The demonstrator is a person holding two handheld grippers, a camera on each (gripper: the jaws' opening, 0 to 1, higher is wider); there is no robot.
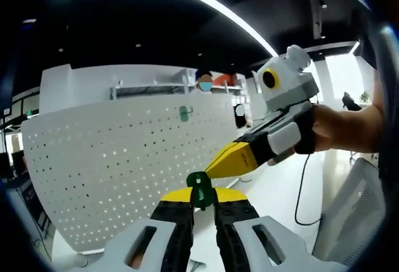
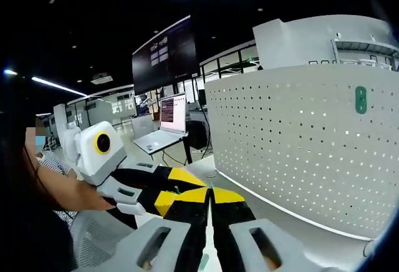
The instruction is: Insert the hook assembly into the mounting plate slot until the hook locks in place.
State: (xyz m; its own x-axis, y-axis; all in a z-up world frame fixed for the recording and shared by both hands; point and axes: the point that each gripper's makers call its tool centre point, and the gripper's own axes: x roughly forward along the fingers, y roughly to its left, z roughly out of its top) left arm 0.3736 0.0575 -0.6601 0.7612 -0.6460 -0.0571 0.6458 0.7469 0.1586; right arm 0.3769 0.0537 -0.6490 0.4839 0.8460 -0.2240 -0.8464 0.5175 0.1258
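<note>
Before the pegboard (image 1: 124,153), left gripper (image 1: 201,196) fingers clamp a green hook (image 1: 199,189); right gripper (image 2: 209,198) fingers together.

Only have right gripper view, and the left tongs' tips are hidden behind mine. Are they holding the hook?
Observer: Yes. In the left gripper view the left tongs are shut on a green hook, its top poking above the tips.
Operator: Where's my tip relative to it?
Observer: The right tongs point in from the right, shut, with the tip just above the hook. I can't tell if they touch.
Operator: Hook at the board?
Observer: No. It's seen against the white pegboard, well below the green piece mounted there.
</note>
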